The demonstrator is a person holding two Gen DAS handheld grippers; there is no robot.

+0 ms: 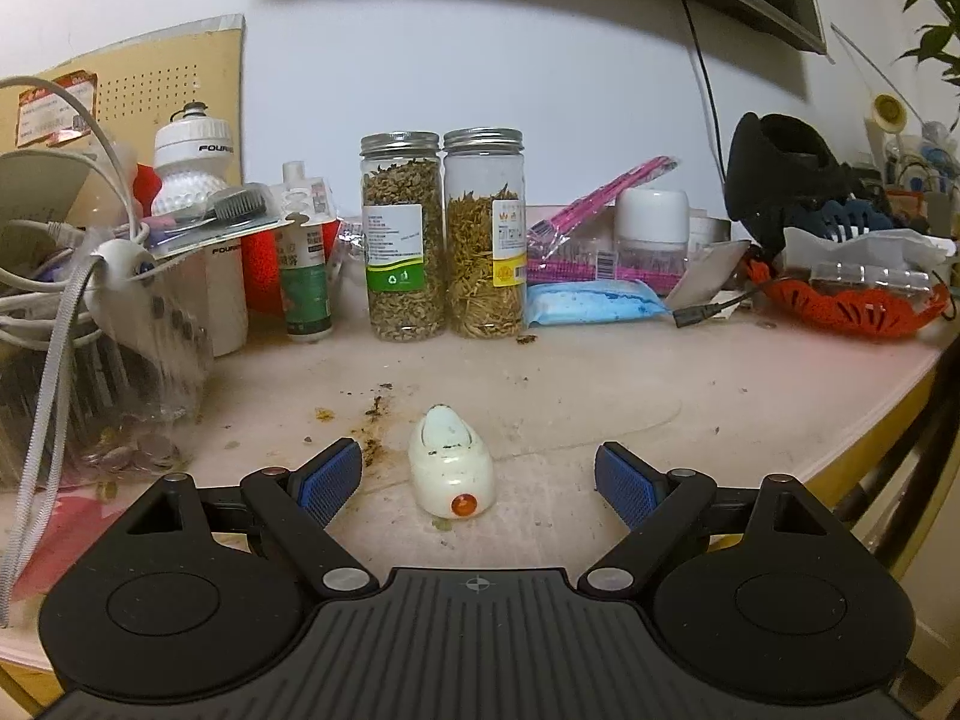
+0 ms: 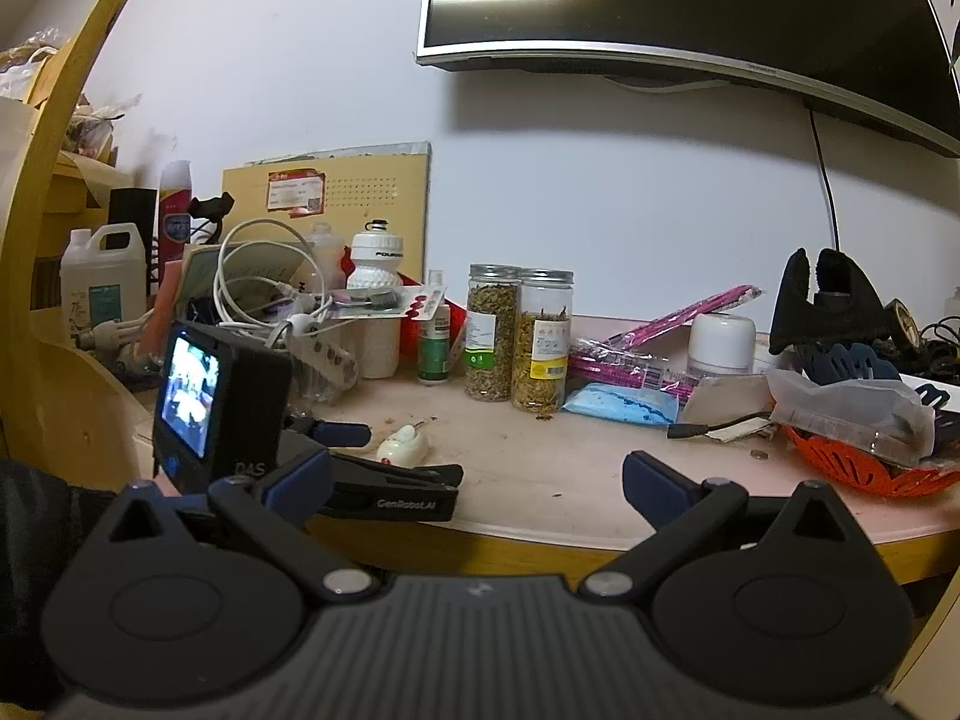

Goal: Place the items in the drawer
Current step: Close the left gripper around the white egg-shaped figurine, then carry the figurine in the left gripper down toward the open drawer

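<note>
A small white oval gadget [image 1: 450, 468] with an orange button lies on the pink desk top [image 1: 660, 384]. My left gripper [image 1: 480, 480] is open, its blue pads on either side of the gadget, not touching it. In the right wrist view the gadget [image 2: 403, 445] sits between the left gripper's fingers [image 2: 336, 433]. My right gripper [image 2: 474, 489] is open and empty, held off the desk's front edge. No drawer shows in either view.
Two glass jars of dried herbs [image 1: 444, 234] stand behind the gadget. White cables and a power strip [image 1: 120, 276] crowd the left. A blue packet [image 1: 594, 300], a white jar [image 1: 651, 222] and an orange basket [image 1: 852, 306] lie right. A monitor [image 2: 690, 0] hangs above.
</note>
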